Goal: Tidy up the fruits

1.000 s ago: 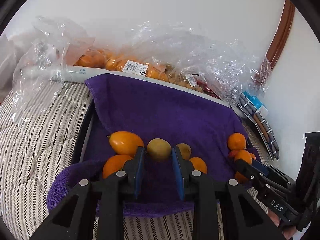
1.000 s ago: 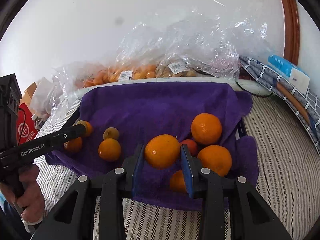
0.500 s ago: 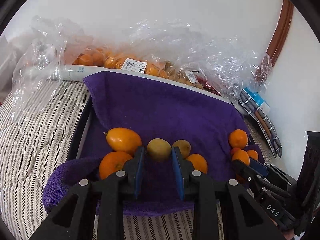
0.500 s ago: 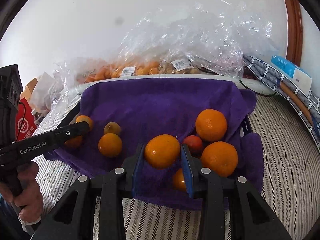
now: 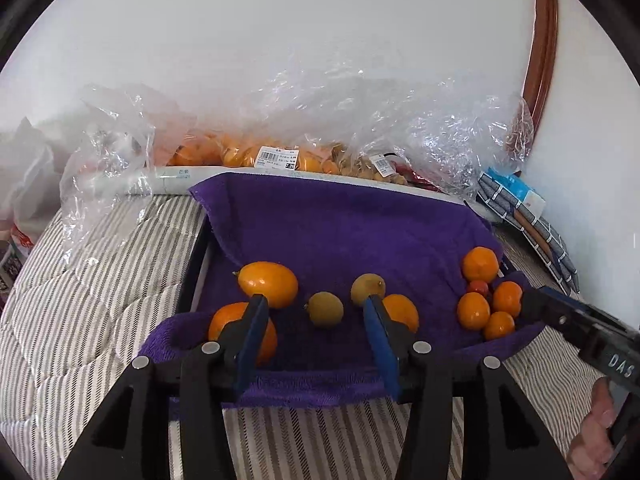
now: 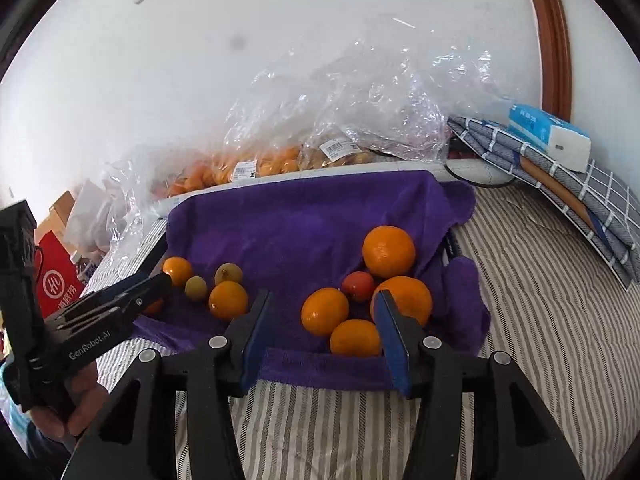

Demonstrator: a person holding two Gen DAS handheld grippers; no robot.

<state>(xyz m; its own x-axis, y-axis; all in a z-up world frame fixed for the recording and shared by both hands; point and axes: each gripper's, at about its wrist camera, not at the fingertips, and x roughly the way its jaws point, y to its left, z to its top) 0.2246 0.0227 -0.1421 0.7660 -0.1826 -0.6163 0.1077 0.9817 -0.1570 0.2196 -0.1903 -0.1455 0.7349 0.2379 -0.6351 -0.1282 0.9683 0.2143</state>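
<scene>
A purple towel (image 5: 352, 232) lies over a tray on the bed. My left gripper (image 5: 316, 320) is open; a small yellow-green fruit (image 5: 325, 309) sits on the towel between its fingers, untouched. Around it lie an oval orange fruit (image 5: 269, 283), a round orange (image 5: 224, 322), another yellow fruit (image 5: 367, 288) and an orange (image 5: 402, 312). My right gripper (image 6: 324, 320) is open over the right-hand pile: an orange (image 6: 325, 311) between the fingers, a small one (image 6: 355, 338), two large oranges (image 6: 389, 251) and a red fruit (image 6: 359, 286).
Clear plastic bags of oranges (image 5: 240, 156) and nuts line the wall behind the towel. Folded checked cloth with a blue tissue pack (image 6: 548, 136) lies at the right. The striped bedding (image 6: 540, 280) surrounds the tray. A red bag (image 6: 56, 284) stands at the far left.
Both grippers have opened and drawn back. The left one let go of the yellow-green fruit, the right one let go of the orange; both fruits now rest on the towel.
</scene>
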